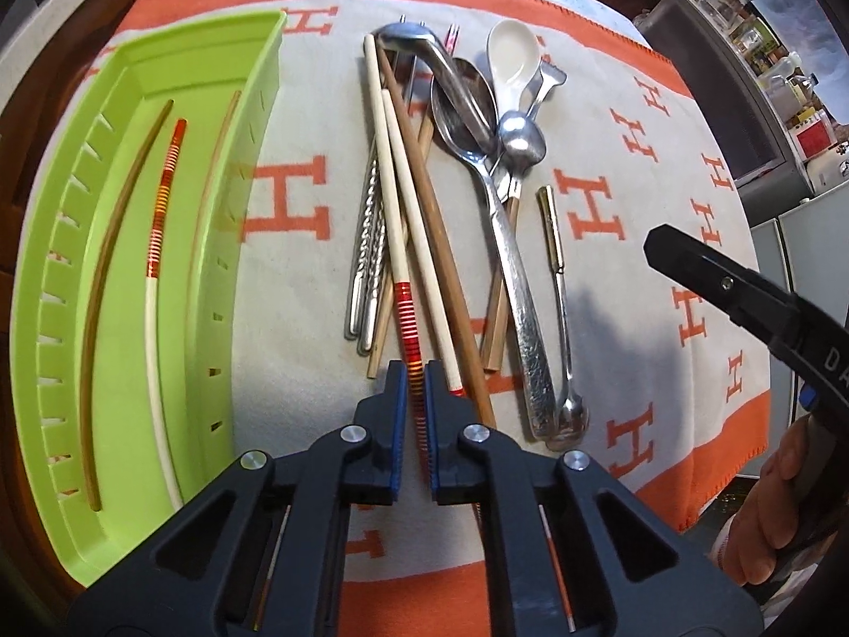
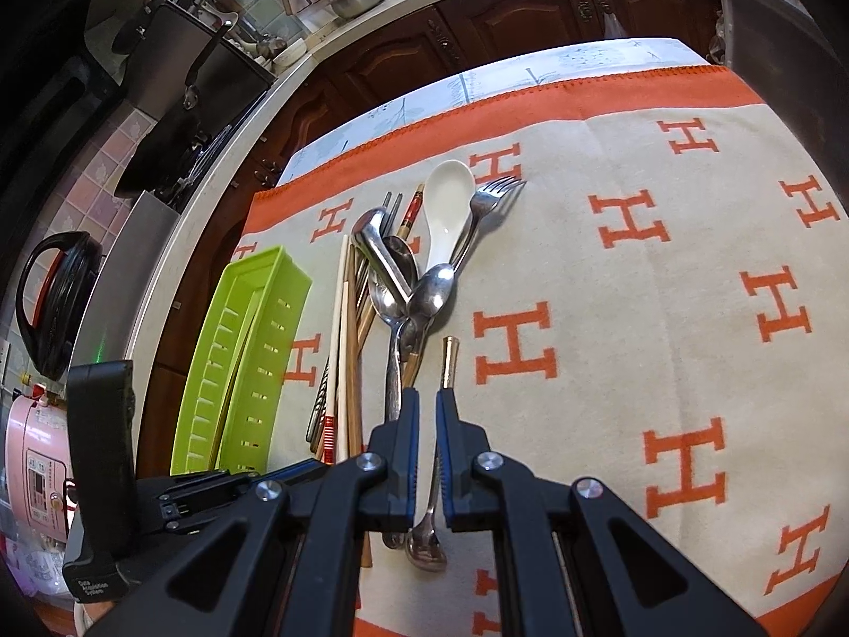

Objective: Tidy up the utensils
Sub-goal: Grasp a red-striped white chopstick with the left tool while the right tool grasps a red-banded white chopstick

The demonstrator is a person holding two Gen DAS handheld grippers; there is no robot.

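Blanket (image 1: 663, 170) lies bare right of utensil pile (image 1: 451, 201); green tray (image 1: 48, 276) left.

Bright, sharp views (fisheye-bent edges), soft shadows, glinting metal.

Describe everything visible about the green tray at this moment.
The green tray is a long, lime-green plastic organizer with raised walls, slotted along both long sides. It lies flat on the orange-and-cream cloth, left of the utensil pile and apart from it. Inside lie three chopsticks lengthwise: a brown wooden one, a cream one with a red-striped end, and a lighter wooden one near the right wall. No gripper touches it.
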